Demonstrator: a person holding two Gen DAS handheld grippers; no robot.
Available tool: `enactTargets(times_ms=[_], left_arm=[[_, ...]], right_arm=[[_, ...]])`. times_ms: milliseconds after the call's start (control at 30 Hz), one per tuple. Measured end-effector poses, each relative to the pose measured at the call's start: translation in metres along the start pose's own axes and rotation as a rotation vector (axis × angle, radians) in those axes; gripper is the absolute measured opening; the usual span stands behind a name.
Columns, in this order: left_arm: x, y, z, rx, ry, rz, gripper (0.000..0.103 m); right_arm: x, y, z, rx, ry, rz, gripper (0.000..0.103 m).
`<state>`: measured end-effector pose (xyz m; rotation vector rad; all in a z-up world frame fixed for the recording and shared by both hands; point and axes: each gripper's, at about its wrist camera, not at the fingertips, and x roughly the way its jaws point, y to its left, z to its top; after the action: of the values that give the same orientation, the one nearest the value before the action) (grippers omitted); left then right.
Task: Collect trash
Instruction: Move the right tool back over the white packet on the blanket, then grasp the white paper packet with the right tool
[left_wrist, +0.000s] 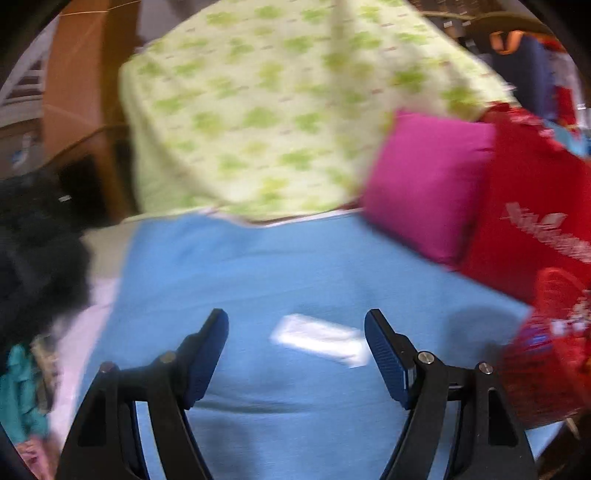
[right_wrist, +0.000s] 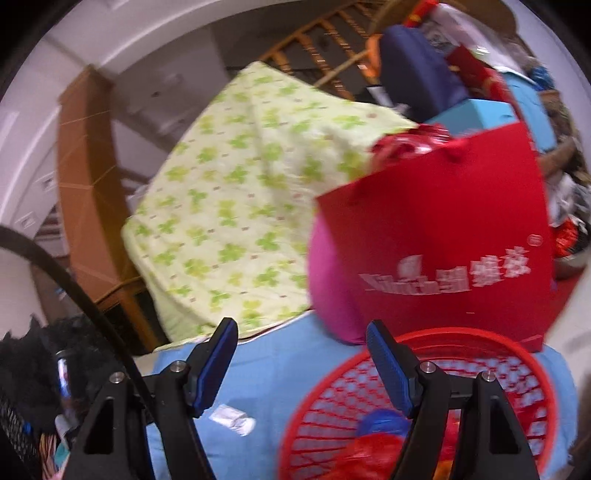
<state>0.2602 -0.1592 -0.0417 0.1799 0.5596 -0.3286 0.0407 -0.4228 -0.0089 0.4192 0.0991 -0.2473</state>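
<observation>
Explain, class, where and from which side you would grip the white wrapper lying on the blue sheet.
The white wrapper lies flat and crumpled on the blue sheet, directly ahead of the open left gripper. Probably best to come down from above and pinch across its narrow width, near the raised, creased end, since a flat piece offers no side edge to catch.

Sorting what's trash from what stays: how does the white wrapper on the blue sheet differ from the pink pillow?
The white wrapper is small and lies flat on the blue sheet; the pink pillow is large, plump and propped against the red bag. Both rest on the bed.
</observation>
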Motion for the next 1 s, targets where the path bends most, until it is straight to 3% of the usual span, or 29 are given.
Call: enactTargets(times_ms=[133, 267, 367, 600, 800, 1000], left_arm=[[0.009, 0.034, -0.010, 0.011, 0.040, 0.141, 0.076], [0.015, 0.058, -0.017, -0.024, 0.082, 0.152, 0.076], [0.019, 0.072, -0.024, -0.047, 0.119, 0.162, 0.076], [0.035, 0.095, -0.033, -0.122, 0.185, 0.132, 0.076], [0.046, 0.102, -0.039, -0.121, 0.220, 0.138, 0.076], [0.058, 0.099, -0.041, -0.114, 0.246, 0.121, 0.076]], right_arm=[[0.018, 0.039, -0.017, -0.058, 0.054, 0.104, 0.076], [0.051, 0.073, -0.039, -0.089, 0.171, 0.188, 0.076], [0.092, 0.099, -0.063, -0.138, 0.314, 0.236, 0.076], [0.191, 0.124, -0.127, -0.229, 0.568, 0.215, 0.076], [0.258, 0.127, -0.171, -0.284, 0.667, 0.187, 0.075], [0.295, 0.134, -0.190, -0.383, 0.670, 0.167, 0.075]])
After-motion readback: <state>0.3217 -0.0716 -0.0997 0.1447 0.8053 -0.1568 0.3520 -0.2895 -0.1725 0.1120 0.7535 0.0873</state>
